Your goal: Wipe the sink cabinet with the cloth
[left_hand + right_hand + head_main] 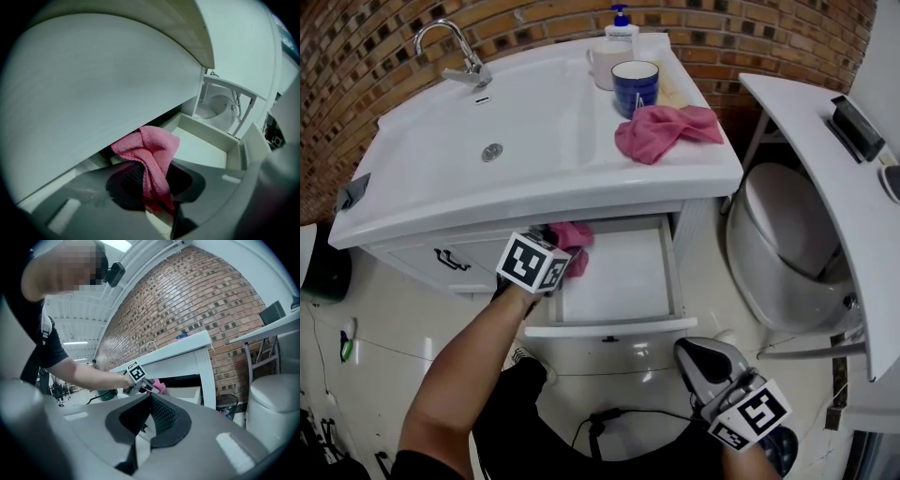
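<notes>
The white sink cabinet (412, 246) has its right drawer (614, 327) pulled out. My left gripper (561, 251) reaches into the drawer's back left corner, shut on a pink cloth (575, 238). In the left gripper view the cloth (151, 146) bunches up between the jaws of the left gripper (152, 177), just under the cabinet's white front (93, 93) and above the drawer floor (206, 146). A second pink cloth (662, 130) lies on the countertop. My right gripper (705, 362) hangs low near the floor, shut and holding nothing; in its own view the right gripper (150, 416) faces the cabinet (187, 357).
A blue mug (635, 86), white cup (602, 64) and soap bottle (621, 21) stand beside the basin, with the faucet (450, 47) at the back left. A toilet (787, 244) and a white table (825, 178) crowd the right. A dark bin (323, 272) stands left.
</notes>
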A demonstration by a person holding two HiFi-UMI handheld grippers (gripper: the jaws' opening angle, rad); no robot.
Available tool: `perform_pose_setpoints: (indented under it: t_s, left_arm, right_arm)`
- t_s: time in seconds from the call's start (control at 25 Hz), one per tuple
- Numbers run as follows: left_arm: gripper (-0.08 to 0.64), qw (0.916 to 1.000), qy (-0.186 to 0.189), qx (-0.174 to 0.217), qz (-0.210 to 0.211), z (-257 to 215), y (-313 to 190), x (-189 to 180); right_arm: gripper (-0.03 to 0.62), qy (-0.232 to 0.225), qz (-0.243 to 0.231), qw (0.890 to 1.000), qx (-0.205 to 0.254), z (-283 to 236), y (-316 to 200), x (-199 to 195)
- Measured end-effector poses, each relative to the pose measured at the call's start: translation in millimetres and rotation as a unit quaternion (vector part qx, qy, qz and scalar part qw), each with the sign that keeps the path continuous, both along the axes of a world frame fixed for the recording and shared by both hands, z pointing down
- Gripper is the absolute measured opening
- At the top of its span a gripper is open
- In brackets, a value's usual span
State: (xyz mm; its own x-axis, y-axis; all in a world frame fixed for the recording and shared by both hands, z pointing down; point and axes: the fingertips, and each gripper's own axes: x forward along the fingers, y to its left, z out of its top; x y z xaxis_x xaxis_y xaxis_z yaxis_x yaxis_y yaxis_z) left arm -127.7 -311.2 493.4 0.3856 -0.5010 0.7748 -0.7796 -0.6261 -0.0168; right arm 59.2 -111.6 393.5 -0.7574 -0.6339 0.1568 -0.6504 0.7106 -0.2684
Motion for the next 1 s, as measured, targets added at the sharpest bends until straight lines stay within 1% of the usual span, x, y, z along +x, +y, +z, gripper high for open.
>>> perform_pose_setpoints:
  t_s: [0.12,0.2,0.28,0.4,0.52,0.56,0.68,0.76,0.84,1.0]
  left_arm:
    - [0.109,1.0,-0.001,0.004,0.003,-5,3,1]
    - [0.109,0.9998,0.014,0.009,0.015,-15,10,12]
    - [0.109,0.9986,0.032,0.012,0.04,-27,19,36]
    - [0.109,0.9944,0.054,0.002,0.09,-34,34,91]
    - [0.109,0.9895,0.052,-0.029,0.132,-19,44,137]
    - [0.109,0.9881,0.049,-0.038,0.141,-14,45,147]
    - [0.109,0.9853,0.04,-0.049,0.158,-8,46,168]
    - [0.109,0.9823,0.025,-0.063,0.174,0,49,177]
    - [0.109,0.9802,0.004,-0.073,0.184,10,50,177]
    - [0.109,0.9819,-0.011,-0.079,0.171,17,45,159]
  right_arm:
    - [0.006,0.004,-0.006,1.0,-0.001,1,1,-7]
    - [0.006,0.004,-0.007,1.0,-0.002,1,2,-9]
    - [0.006,0.004,-0.008,1.0,-0.003,2,3,-11]
    - [0.006,0.004,-0.009,1.0,-0.005,5,5,-12]
    - [0.006,0.005,-0.007,1.0,-0.007,5,8,-12]
    - [0.006,0.005,-0.006,1.0,-0.007,5,9,-11]
    - [0.006,0.006,-0.005,1.0,-0.006,4,12,-7]
    - [0.006,0.004,-0.002,1.0,-0.005,2,13,-4]
    - [0.006,0.002,-0.001,1.0,-0.003,0,14,-1]
    - [0.006,0.009,-0.003,1.0,-0.002,0,15,3]
